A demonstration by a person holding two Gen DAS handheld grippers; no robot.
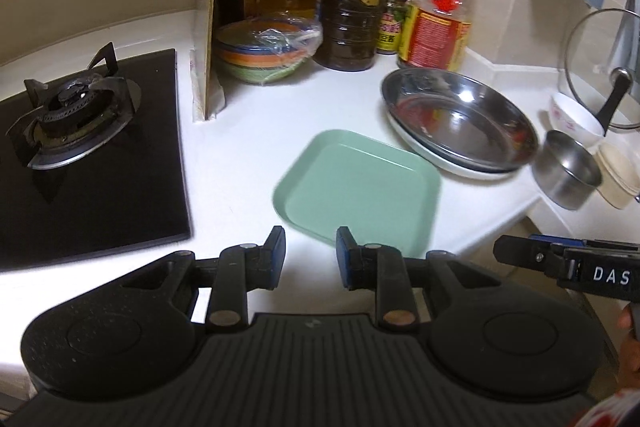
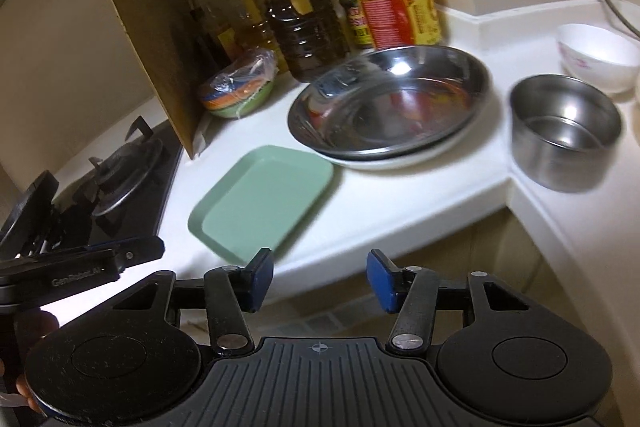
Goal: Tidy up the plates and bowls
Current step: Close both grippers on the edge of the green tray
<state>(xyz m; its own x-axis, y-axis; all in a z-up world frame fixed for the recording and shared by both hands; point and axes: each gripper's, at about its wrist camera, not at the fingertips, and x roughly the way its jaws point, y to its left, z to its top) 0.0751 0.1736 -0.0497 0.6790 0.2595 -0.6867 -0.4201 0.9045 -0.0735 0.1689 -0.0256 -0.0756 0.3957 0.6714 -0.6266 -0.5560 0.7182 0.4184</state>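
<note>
A mint-green square plate (image 1: 360, 187) (image 2: 264, 195) lies flat on the white counter. Behind it to the right, a wide steel dish (image 1: 460, 123) (image 2: 392, 103) rests on a white plate (image 1: 448, 163) (image 2: 384, 163). A small steel bowl (image 1: 568, 171) (image 2: 568, 135) and a white flowered bowl (image 1: 576, 119) (image 2: 596, 55) stand further right. My left gripper (image 1: 311, 257) hovers open over the green plate's near corner, its fingers empty. My right gripper (image 2: 320, 281) is open and empty off the counter's front edge, right of the green plate.
A gas burner (image 1: 80, 119) (image 2: 124, 163) is on the left, with an upright wooden board (image 1: 212, 11) (image 2: 136, 19) beside it. Wrapped colourful bowls (image 1: 264, 55) (image 2: 240, 91) and oil bottles (image 1: 352, 7) (image 2: 304, 15) line the back corner. A glass lid (image 1: 600, 67) leans at far right.
</note>
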